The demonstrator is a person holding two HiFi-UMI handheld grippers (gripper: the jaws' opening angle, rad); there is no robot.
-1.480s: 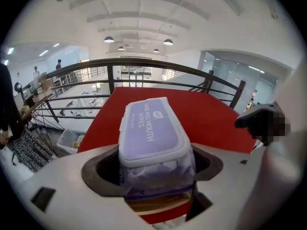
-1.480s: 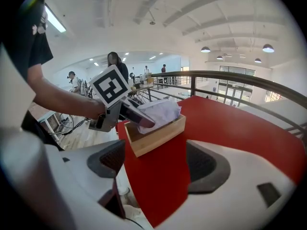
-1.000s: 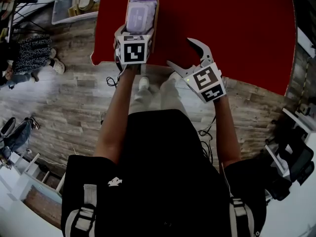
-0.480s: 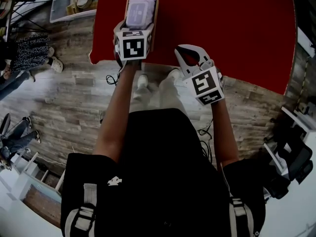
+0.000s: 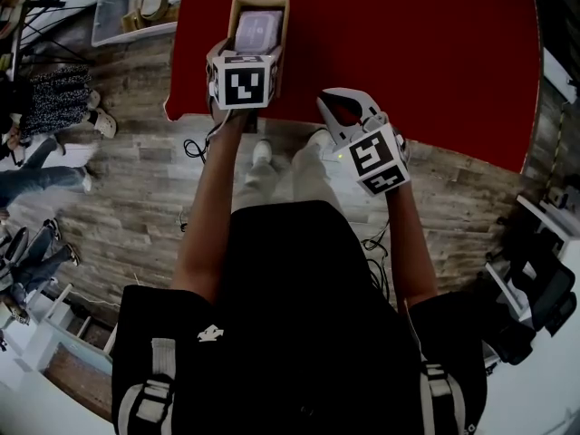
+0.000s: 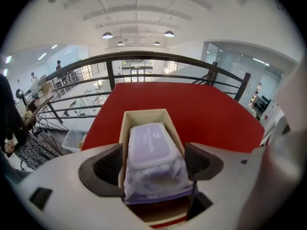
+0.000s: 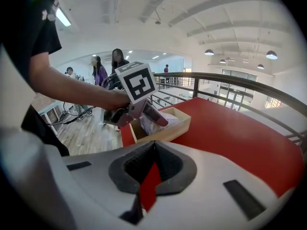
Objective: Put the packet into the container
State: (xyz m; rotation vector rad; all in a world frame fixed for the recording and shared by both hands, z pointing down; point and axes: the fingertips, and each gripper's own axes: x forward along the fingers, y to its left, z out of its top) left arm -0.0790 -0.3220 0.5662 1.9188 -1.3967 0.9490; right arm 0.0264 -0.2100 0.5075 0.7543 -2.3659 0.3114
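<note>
A pale purple packet (image 6: pixel 151 147) of wipes lies in a narrow wooden box (image 6: pixel 144 115) at the near left of the red table (image 5: pixel 408 43). Its near end is raised above the box. My left gripper (image 6: pixel 153 163) is shut on that near end, one pad against each side. The head view shows the packet (image 5: pixel 256 30) in the box (image 5: pixel 284 25), with the left gripper (image 5: pixel 246 54) at the box's near end. My right gripper (image 5: pixel 328 98) hangs shut and empty over the table's near edge, right of the box. From the right gripper (image 7: pixel 152 150) I see the box (image 7: pixel 168 131) ahead to the left.
A clear plastic bin (image 5: pixel 136 12) sits on the wooden floor left of the table. People (image 5: pixel 54 98) stand on the floor at the far left. A dark railing (image 6: pixel 158 56) runs behind the table. The table's right half is bare red.
My right gripper's jaws have gone from wide open to shut with nothing between them. The left gripper and the packet have stayed where they were.
</note>
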